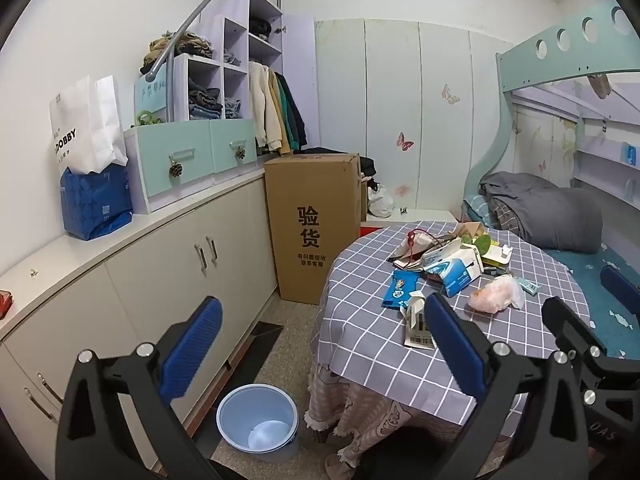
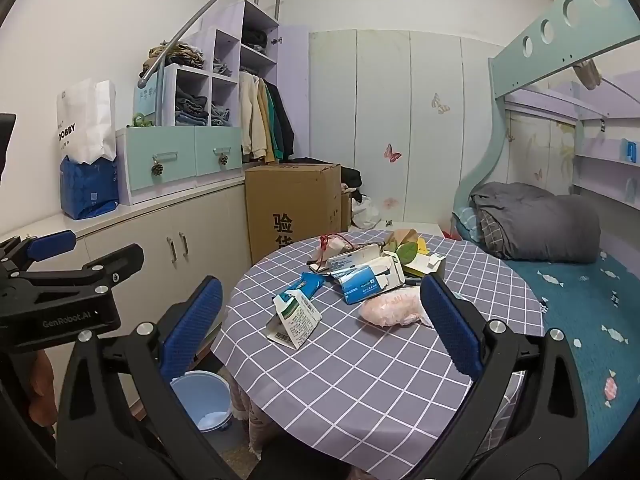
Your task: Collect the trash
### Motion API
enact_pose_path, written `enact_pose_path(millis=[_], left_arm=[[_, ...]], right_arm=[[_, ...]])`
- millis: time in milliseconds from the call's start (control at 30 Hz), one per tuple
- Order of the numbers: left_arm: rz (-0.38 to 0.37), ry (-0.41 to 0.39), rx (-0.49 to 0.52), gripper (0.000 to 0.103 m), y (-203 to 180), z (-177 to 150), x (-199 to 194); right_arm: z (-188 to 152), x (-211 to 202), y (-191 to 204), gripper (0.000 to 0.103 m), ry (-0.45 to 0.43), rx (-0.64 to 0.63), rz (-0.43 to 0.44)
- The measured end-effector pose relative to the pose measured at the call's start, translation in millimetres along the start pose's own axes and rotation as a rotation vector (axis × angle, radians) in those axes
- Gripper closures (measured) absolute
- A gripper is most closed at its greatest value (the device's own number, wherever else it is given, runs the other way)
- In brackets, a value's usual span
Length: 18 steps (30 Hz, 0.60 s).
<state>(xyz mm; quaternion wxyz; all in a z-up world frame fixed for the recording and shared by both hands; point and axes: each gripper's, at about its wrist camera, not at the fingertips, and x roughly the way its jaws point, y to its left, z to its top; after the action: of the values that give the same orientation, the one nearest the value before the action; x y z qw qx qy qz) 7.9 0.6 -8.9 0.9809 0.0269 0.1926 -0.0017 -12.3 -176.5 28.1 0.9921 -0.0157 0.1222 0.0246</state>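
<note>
Trash lies on a round table with a grey checked cloth (image 2: 360, 364): a folded white-green carton (image 2: 296, 320), a blue wrapper (image 2: 306, 282), a blue-white box (image 2: 368, 280), a pink plastic bag (image 2: 394, 306) and leaves and paper behind. The same pile shows in the left wrist view, with the carton (image 1: 418, 320) and the pink bag (image 1: 494, 296). A light blue bin (image 1: 258, 420) stands on the floor left of the table, also seen in the right wrist view (image 2: 204, 400). My left gripper (image 1: 320, 344) is open and empty above the bin. My right gripper (image 2: 320, 320) is open and empty before the carton.
Beige cabinets (image 1: 160, 280) run along the left wall with drawers, shelves and bags on top. A tall cardboard box (image 1: 316, 224) stands behind the table. A bunk bed (image 2: 580, 280) with a grey quilt borders the table's right side.
</note>
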Motion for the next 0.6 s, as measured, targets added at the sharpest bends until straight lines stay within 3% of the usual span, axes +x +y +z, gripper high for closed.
enact_pose_path(millis=[600], left_arm=[[0.005,0.006,0.004,0.004,1.4,-3.0,3.1]], right_arm=[[1.6,1.5,-0.9,0.006,0.003,0.004,0.001]])
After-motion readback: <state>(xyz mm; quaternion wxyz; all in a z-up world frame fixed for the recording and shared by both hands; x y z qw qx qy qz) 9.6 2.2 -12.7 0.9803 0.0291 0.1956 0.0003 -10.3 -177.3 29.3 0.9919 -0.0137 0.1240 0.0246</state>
